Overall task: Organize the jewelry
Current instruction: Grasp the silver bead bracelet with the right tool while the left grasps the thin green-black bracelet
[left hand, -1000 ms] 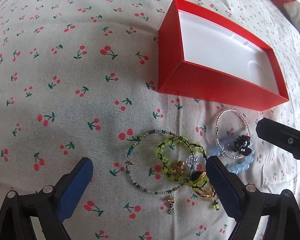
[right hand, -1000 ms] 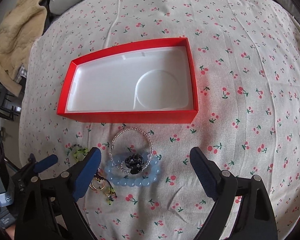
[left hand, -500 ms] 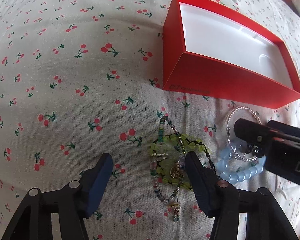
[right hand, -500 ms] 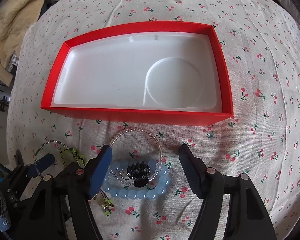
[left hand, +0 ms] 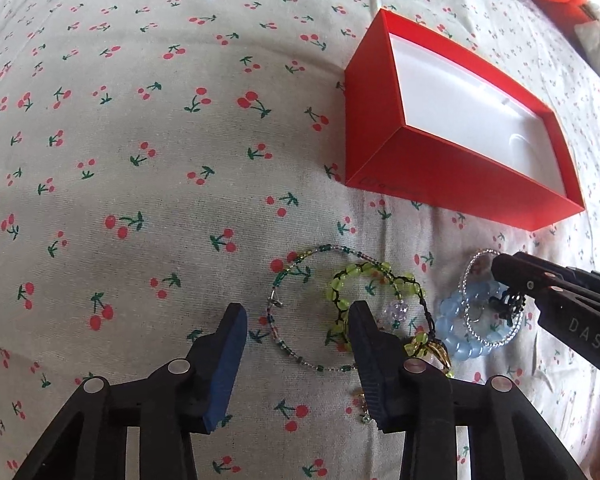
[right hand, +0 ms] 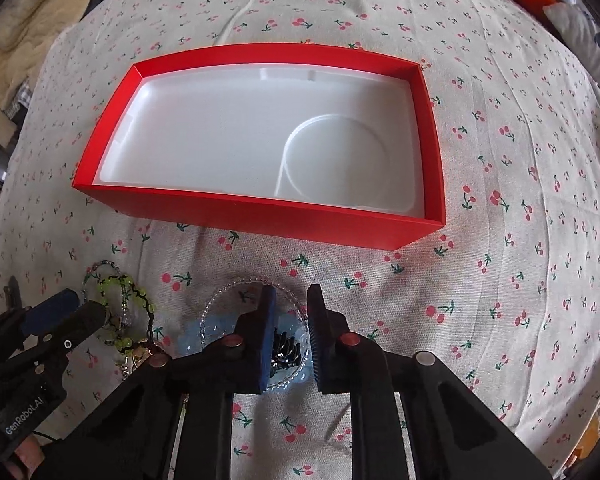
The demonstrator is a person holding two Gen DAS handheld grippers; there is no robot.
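- The right gripper has its fingers drawn close on either side of the black hair claw, which sits on the blue bead bracelet; whether they pinch it, I cannot tell
- The left gripper stands parted over the thin seed-bead bracelet, holding nothing
- The red box lies just beyond on the cherry-print cloth

"DAS" in pale letters on my right gripper body, "GenRobot.AI" printed along my left gripper body, nothing else legible
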